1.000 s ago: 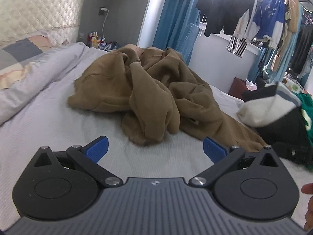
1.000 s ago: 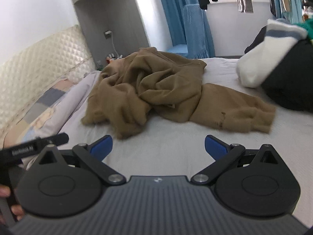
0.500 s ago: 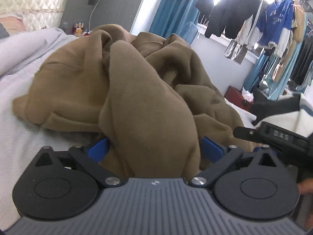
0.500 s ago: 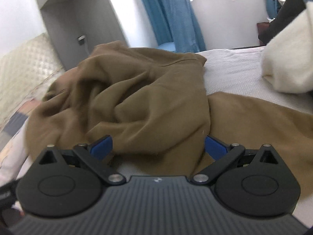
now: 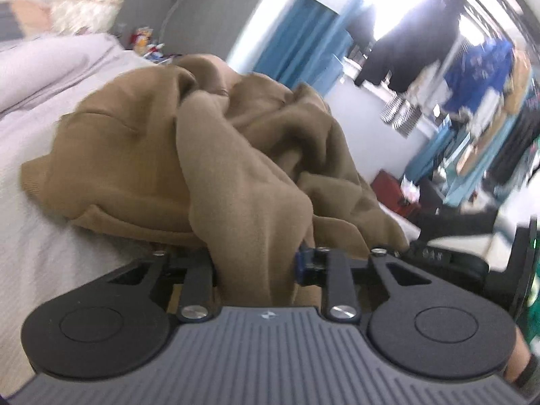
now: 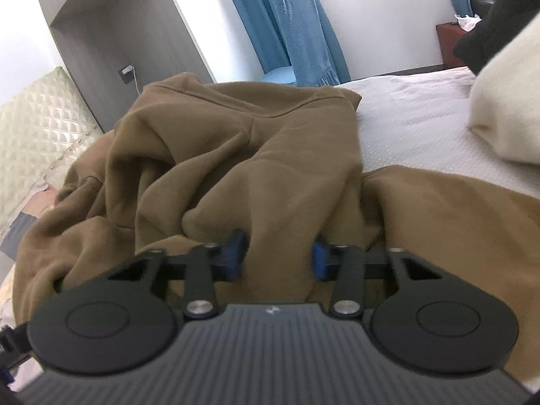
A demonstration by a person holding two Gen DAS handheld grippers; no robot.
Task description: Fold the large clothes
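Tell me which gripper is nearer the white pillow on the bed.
Right. The right gripper, pinching the brown hoodie, has the white pillow just ahead to its right. The left gripper grips another hoodie fold; the right gripper lies to its right.

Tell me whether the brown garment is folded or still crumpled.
Crumpled. The brown garment lies in a bunched heap on the bed, no flat folds showing.

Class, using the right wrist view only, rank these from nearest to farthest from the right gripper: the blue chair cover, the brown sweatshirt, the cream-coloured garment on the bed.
1. Brown sweatshirt: bunched between the fingers of the right gripper, touching it.
2. Cream-coloured garment: farther up the bed, at the right edge.
3. Blue chair cover: beyond the bed's far edge, upper centre, by the curtain.
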